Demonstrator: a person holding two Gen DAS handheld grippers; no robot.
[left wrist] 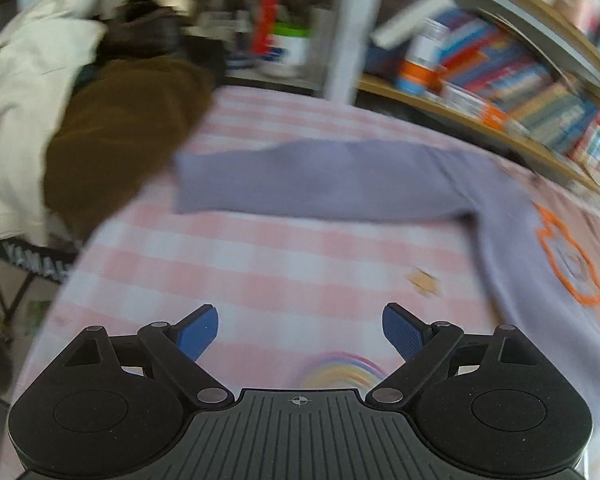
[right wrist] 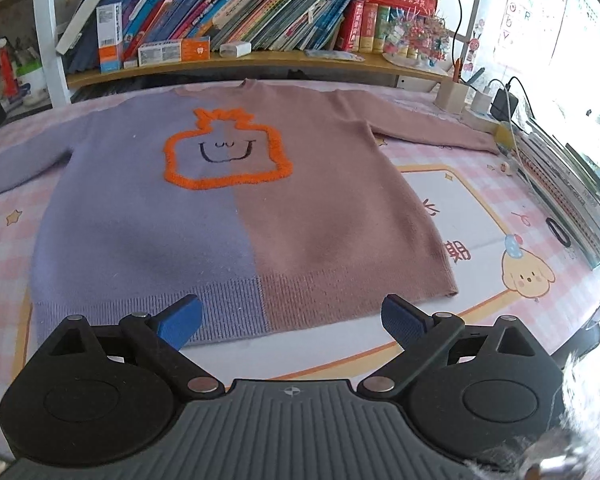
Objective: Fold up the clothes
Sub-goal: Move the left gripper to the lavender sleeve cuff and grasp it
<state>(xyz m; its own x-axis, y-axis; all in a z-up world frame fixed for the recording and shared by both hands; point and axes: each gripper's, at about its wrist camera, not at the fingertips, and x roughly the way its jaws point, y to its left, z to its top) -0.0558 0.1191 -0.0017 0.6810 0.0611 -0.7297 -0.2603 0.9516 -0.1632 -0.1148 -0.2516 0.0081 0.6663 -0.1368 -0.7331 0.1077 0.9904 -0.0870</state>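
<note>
- My right gripper point(right wrist: 291, 320) sits at the bottom middle of its frame, jaws spread wide with nothing between them, the blue pads point(right wrist: 180, 322) just above the sweater's ribbed hem.
- The sweater point(right wrist: 236, 208) lies flat, front up, across the centre of the pink checked tablecloth point(right wrist: 540, 216); its left half is lilac, its right half dusty pink, with an orange outlined smiling shape point(right wrist: 226, 148) on the chest.
- Its pink sleeve point(right wrist: 432, 128) stretches toward the upper right; the lilac sleeve point(left wrist: 320, 178) runs across the middle of my left view.
- My left gripper point(left wrist: 300, 332) is also wide open and empty, over bare cloth at lower centre; that view is blurred.
- A bookshelf point(right wrist: 260, 56) fills the top of the right view.
</note>
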